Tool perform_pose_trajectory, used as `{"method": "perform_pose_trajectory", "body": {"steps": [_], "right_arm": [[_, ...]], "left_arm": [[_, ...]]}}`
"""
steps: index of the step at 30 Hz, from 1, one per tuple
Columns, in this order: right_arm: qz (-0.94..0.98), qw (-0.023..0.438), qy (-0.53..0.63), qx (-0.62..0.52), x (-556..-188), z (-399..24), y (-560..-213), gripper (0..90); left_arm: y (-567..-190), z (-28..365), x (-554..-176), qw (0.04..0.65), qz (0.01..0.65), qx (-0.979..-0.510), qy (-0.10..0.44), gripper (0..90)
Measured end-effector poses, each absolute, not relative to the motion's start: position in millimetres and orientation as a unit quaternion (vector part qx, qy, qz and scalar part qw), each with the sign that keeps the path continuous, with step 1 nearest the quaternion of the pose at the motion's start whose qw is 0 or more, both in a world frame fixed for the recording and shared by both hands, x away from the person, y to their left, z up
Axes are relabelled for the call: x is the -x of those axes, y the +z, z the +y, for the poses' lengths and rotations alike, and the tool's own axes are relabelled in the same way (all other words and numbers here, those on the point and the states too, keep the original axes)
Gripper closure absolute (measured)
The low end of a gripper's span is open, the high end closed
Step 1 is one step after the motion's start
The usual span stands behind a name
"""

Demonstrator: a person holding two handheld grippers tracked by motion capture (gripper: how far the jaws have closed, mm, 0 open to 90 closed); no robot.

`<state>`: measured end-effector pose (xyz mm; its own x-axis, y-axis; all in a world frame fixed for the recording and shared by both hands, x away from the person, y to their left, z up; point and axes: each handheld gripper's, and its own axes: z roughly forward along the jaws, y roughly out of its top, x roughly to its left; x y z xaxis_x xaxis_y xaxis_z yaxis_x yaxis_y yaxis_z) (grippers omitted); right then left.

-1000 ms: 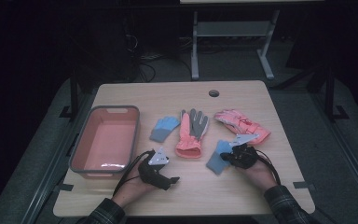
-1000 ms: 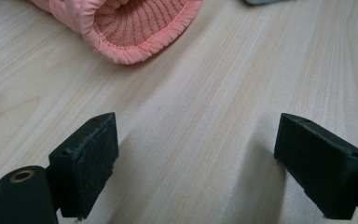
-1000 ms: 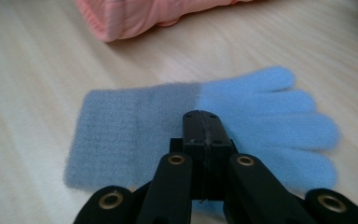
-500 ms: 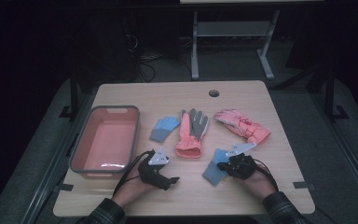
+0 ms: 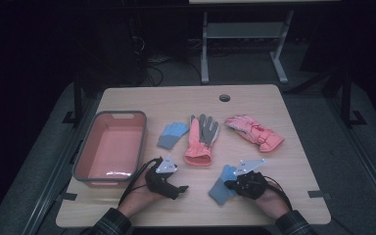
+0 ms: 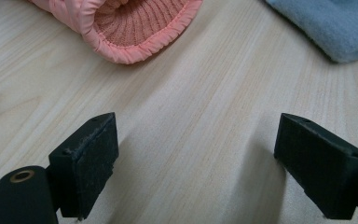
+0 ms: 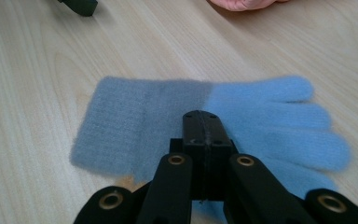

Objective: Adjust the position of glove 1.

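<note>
My right claw (image 7: 204,140) is clenched on the near blue glove (image 7: 223,121), at 5 o'clock on the tabletop (image 5: 176,98) — likely bound for the tray (image 5: 81,159) at 9. Left claw (image 6: 209,163) gapes, released.

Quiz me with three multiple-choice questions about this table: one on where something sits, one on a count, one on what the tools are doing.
1. Where is the bin?
A. The table's left side
B. The right edge
C. On the floor

2. How many gloves lie on the table?
A. Two
B. Four
C. Six

3. How do the left hand-held gripper's jaws stand?
A. Wide apart over bare wood
C. Closed on a pink glove
B. Closed on the bin's rim

Answers:
1 A, it sits left of the gloves.
2 B, two blue, one pink and grey, one pink.
3 A, wood shows between them.
</note>
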<state>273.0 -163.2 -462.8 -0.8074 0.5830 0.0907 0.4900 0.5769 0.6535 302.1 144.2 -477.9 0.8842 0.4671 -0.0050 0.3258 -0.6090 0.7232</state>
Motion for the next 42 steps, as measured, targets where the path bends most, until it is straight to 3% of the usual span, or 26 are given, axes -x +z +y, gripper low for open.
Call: {"method": "perform_pose_trajectory", "body": {"steps": [2, 5, 6, 8, 16, 27, 34, 36, 42], "right_arm": [[0.884, 0.068, 0.349, -0.303, -273.3, -164.1, -461.1, 86.0], [0.875, 0.074, 0.363, -0.311, -274.1, -169.1, -456.7, 72.7], [0.875, 0.074, 0.363, -0.311, -274.1, -169.1, -456.7, 72.7], [0.864, 0.091, 0.373, -0.326, -276.3, -178.0, -453.5, 59.3], [0.84, 0.119, 0.394, -0.354, -282.6, -207.3, -453.7, 38.7], [0.835, 0.142, 0.376, -0.376, -292.2, -239.8, -471.2, 26.8], [0.825, 0.153, 0.378, -0.391, -299.7, -252.6, -479.2, 13.7], [0.823, 0.155, 0.373, -0.398, -300.9, -254.2, -480.9, 13.5], [0.825, 0.156, 0.362, -0.405, -302.9, -254.0, -481.8, 13.1]], "left_arm": [[-477.9, 144.2, -302.1, 0.382, 0.222, -0.892, 0.092, 12.8], [-477.9, 144.3, -302.1, 0.382, 0.222, -0.892, 0.093, 12.8], [-477.9, 144.3, -302.1, 0.382, 0.222, -0.892, 0.093, 12.8], [-477.9, 144.2, -302.1, 0.382, 0.222, -0.892, 0.092, 12.8], [-477.9, 144.3, -302.1, 0.382, 0.222, -0.892, 0.092, 12.7], [-478.0, 144.5, -301.3, 0.383, 0.226, -0.891, 0.089, 12.7], [-477.0, 145.3, -301.1, 0.38, 0.226, -0.893, 0.089, 13.3], [-475.6, 145.6, -301.5, 0.378, 0.23, -0.892, 0.092, 16.2], [-466.5, 146.6, -303.7, 0.362, 0.247, -0.893, 0.105, 40.8]]}}
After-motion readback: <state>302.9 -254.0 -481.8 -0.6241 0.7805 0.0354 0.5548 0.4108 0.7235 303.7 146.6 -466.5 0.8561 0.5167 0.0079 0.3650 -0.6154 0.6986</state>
